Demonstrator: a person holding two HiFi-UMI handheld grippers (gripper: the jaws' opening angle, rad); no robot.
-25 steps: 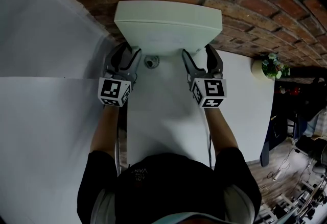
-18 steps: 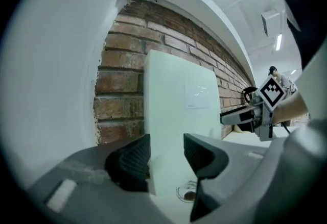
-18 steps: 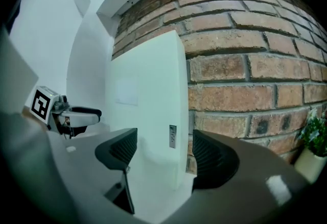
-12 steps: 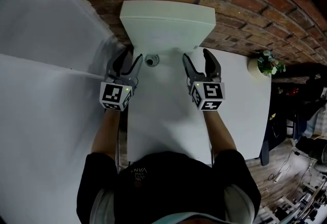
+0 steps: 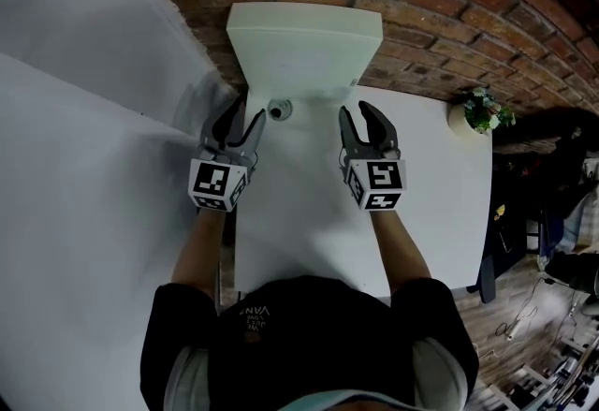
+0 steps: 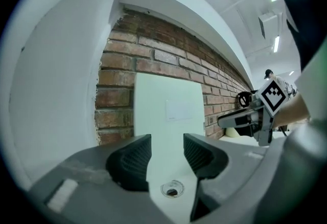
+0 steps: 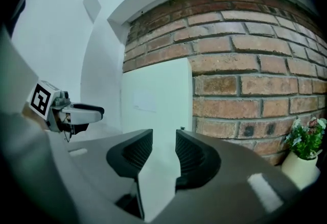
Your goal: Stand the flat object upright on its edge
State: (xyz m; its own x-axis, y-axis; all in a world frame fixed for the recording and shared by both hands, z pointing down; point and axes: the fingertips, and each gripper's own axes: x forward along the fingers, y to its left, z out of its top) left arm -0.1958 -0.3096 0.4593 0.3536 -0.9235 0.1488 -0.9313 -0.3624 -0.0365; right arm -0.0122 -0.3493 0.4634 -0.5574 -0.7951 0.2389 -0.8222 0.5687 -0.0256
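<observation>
Flat white panel: upright on its lower edge at the far end of the table, broad face toward the person, directly in front of the brick wall. Free-standing, with no gripper on it. Pale rectangular label near the middle of the face, as seen in the left gripper view.

Round fitting: set in the tabletop just before the panel's base, between the two grippers and nearer the left one.

Left gripper: level with the panel's left corner, near it but apart. Jaws spread partway, with nothing between the pads; only the panel face and the round fitting appear in the gap in the left gripper view.

Right gripper: level with the panel's right corner, also clear of it. Jaws part-open, having just been closing, and empty; between the pads in the right gripper view, only the panel's right portion and bare tabletop.

Both grippers: pointed at the panel, side by side, well apart from each other, above the tabletop.

Potted plant: at the far right corner of the table, beside the brick wall, well apart from the panel.

White wall: left of the table, meeting the brickwork at the corner.
</observation>
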